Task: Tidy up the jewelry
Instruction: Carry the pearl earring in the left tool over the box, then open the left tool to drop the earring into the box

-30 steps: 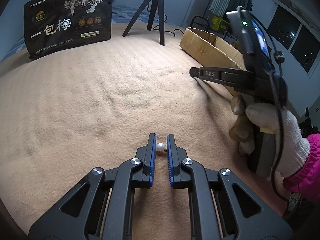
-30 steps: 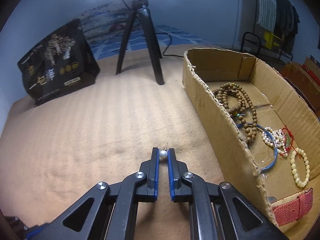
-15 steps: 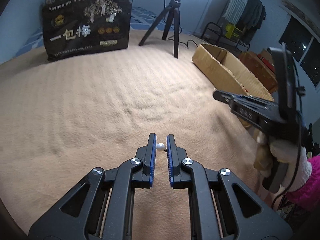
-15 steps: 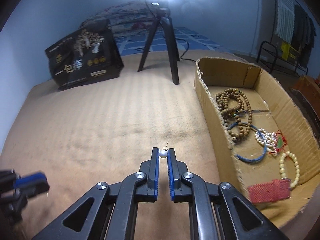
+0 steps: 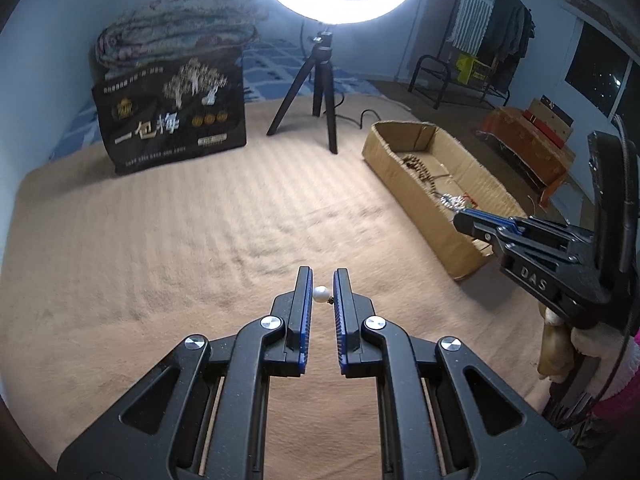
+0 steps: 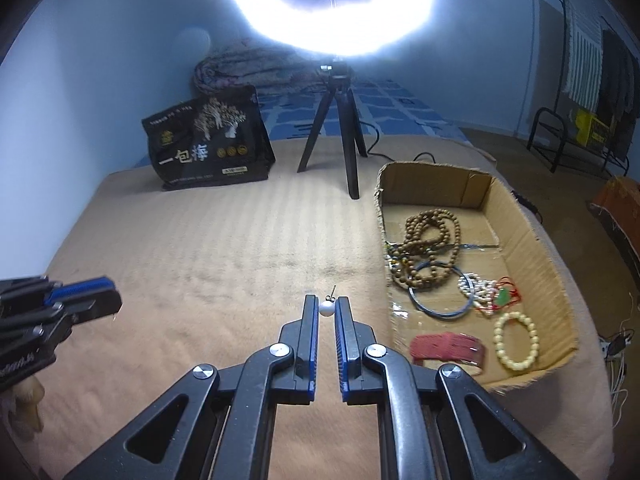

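Left gripper (image 5: 322, 280) is clamping a pearl earring (image 5: 321, 293) between its blue pads, a small metal bit poking out toward the right pad. Right gripper (image 6: 327, 306) is pinching a second pearl earring (image 6: 326, 308) the same way, its thin post sticking up past the fingertips. Both are hanging above the tan blanket (image 5: 168, 240), not touching it. In the left wrist view the right gripper is sitting at the right edge, held by a white-gloved hand (image 5: 600, 356) with a pink sleeve. In the right wrist view the left gripper is showing at the left edge.

Cardboard box (image 6: 532, 256) is lying on the blanket's right side, near the right gripper. Inside it: brown wooden bead necklace (image 6: 432, 248) toward the far end, blue bangle (image 6: 438, 312) next, white pearl strand (image 6: 480, 288) with a red cord and a green piece beside it, cream bead bracelet (image 6: 516, 340) and red woven band (image 6: 448, 348) at the near end.

Black snack bag (image 5: 172, 124) is standing at the blanket's far edge, black tripod (image 5: 320, 92) beside it carrying a lit ring light (image 5: 340, 12). Folded quilt (image 5: 176, 40) is sitting behind the bag.
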{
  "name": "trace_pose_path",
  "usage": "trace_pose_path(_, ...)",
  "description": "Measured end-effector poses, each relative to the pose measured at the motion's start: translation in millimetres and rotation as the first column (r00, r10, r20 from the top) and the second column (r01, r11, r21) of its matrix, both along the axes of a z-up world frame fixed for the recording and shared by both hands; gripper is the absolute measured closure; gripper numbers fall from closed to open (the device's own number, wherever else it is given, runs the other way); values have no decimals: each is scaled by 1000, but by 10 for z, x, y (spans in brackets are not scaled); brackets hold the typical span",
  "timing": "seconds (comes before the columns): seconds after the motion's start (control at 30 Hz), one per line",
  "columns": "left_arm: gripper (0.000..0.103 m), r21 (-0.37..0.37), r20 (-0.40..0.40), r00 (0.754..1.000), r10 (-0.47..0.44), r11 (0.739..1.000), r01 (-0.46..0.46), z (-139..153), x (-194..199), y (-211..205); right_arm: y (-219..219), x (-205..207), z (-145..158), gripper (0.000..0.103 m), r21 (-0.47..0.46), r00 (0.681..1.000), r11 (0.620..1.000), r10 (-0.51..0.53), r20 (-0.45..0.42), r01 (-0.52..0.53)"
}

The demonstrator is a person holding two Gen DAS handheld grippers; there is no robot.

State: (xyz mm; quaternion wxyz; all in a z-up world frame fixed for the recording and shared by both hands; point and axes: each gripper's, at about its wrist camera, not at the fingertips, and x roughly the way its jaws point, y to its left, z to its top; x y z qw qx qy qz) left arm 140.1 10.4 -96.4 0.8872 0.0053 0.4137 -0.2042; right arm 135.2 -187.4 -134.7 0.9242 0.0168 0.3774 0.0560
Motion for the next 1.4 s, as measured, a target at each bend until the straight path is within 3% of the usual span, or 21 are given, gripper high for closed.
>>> trace_pose_path(0.3,94,3,52,999,2,1000,-2,327,-118,-357,-231,-243,316,97,3,999,999,43,23,-43)
trace_pose_path(0.6,94,-22,75,997,-10,1000,12,473,-11,-800,-647,-296,470,97,17,998,998,57,17,-57)
trace_pose_path(1.07,94,-60,40,999,-36,997,38,354,556,-1584,-1197,8,298,97,48,998,999,16,-59,-13)
trace_pose_path(1.4,94,-67,7,1000,-28,997,28,172,872,-1907,-1414,162,212,97,94,996,995,-10,-87,18)
